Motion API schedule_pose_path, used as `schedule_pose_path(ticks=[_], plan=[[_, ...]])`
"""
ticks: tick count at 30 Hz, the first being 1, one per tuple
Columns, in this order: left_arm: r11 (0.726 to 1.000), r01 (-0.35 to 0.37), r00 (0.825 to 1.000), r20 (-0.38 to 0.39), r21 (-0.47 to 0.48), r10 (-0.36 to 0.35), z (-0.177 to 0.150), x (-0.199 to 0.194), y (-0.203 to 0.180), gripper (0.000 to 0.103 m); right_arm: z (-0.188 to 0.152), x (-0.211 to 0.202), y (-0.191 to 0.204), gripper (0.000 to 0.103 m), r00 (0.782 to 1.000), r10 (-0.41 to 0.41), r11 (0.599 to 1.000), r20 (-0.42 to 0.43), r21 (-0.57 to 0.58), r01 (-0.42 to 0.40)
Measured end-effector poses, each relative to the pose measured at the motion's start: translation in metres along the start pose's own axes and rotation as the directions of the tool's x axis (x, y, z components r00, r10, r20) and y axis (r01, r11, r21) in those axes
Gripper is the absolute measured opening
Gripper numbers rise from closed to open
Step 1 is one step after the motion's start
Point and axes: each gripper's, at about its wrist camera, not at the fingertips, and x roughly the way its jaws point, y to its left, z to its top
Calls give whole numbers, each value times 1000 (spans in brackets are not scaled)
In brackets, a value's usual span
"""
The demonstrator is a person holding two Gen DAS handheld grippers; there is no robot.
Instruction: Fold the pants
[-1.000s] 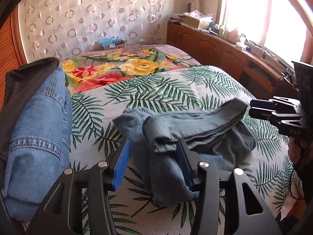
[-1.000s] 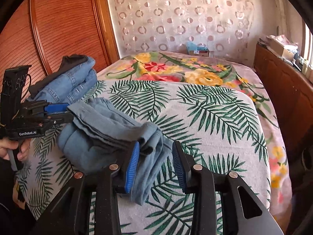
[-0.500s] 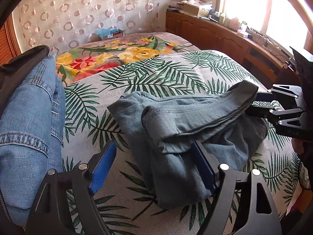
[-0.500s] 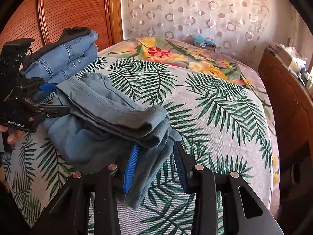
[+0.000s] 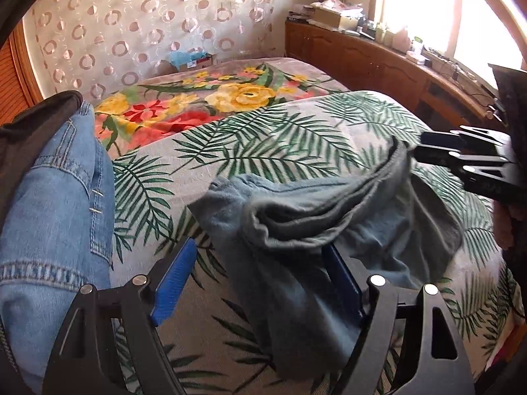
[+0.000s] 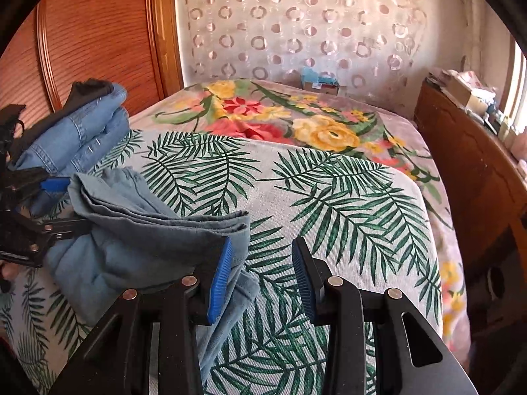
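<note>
Two grippers, one grey-blue pants (image 5: 329, 217), two folded jeans (image 6: 82, 138) (stacked).

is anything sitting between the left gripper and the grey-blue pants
Nothing visible. The left gripper is open with the grey-blue pants lying right between its fingers; the folded jeans are off to its side.

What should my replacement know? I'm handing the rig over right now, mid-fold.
Left tongs: open wide, with one end of the pants lying loose between the pads.
Right tongs: open, with the pants' other end beside one pad, not pinched.
Pants: a rough, layered bundle on the bed, held by neither tongs. Folded jeans are stacked to the left.
Done: the pants are folded over, but untidily.
Left: probably to square up the bundle and perhaps put it with the jeans.
</note>
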Motion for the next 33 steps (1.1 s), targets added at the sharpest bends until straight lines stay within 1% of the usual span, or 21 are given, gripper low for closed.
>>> schedule_pose_path(ticks=[4, 7, 10, 13, 16, 20, 22, 23, 24, 25, 27, 29, 31, 32, 33], plan=[[998, -43, 999, 12, -51, 43, 11, 11, 10, 79, -8, -10, 0, 39, 1000, 24, 1000, 1, 19, -24], [994, -60, 998, 21, -92, 62, 12, 13, 14, 79, -14, -18, 0, 39, 999, 51, 998, -5, 41, -51], [995, -45, 999, 25, -90, 47, 7, 7, 12, 79, -22, -26, 1, 39, 997, 77, 996, -14, 54, -76], [996, -29, 999, 38, -80, 32, -3, -7, 8, 79, -31, -36, 4, 39, 993, 117, 992, -22, 56, -116], [997, 4, 999, 52, -82, 0, -21, -26, 6, 79, -37, -45, 10, 39, 990, 140, 990, -33, 41, -138], [995, 42, 998, 54, -89, -37, -43, -42, 2, 79, -49, -52, 17, 39, 986, 152, 988, -62, 34, -150], [995, 56, 998, 45, -85, -52, -53, -45, -1, 71, -56, -53, 19, 38, 985, 148, 989, -85, 33, -145], [995, 62, 998, 39, -83, -59, -57, -45, -2, 70, -60, -53, 19, 38, 985, 145, 989, -93, 37, -142], [995, 66, 997, 38, -81, -63, -60, -45, -2, 66, -62, -53, 17, 38, 984, 145, 989, -101, 43, -141], [994, 71, 997, 35, -79, -69, -63, -45, -3, 60, -64, -52, 17, 38, 984, 143, 989, -108, 47, -139], [993, 89, 996, 28, -80, -87, -66, -43, -4, 55, -66, -51, 16, 38, 983, 143, 989, -112, 51, -138], [993, 93, 995, 29, -78, -91, -67, -42, -5, 54, -64, -47, 13, 31, 983, 147, 988, -115, 66, -140], [991, 102, 995, 30, -86, -100, -67, -42, -6, 54, -62, -44, 12, 14, 979, 166, 985, -114, 70, -159], [990, 111, 994, 28, -90, -109, -67, -42, -7, 54, -61, -44, 13, 12, 978, 174, 984, -111, 69, -167], [989, 116, 993, 25, -94, -114, -66, -41, -6, 54, -61, -44, 12, 8, 981, 165, 985, -100, 64, -159]])
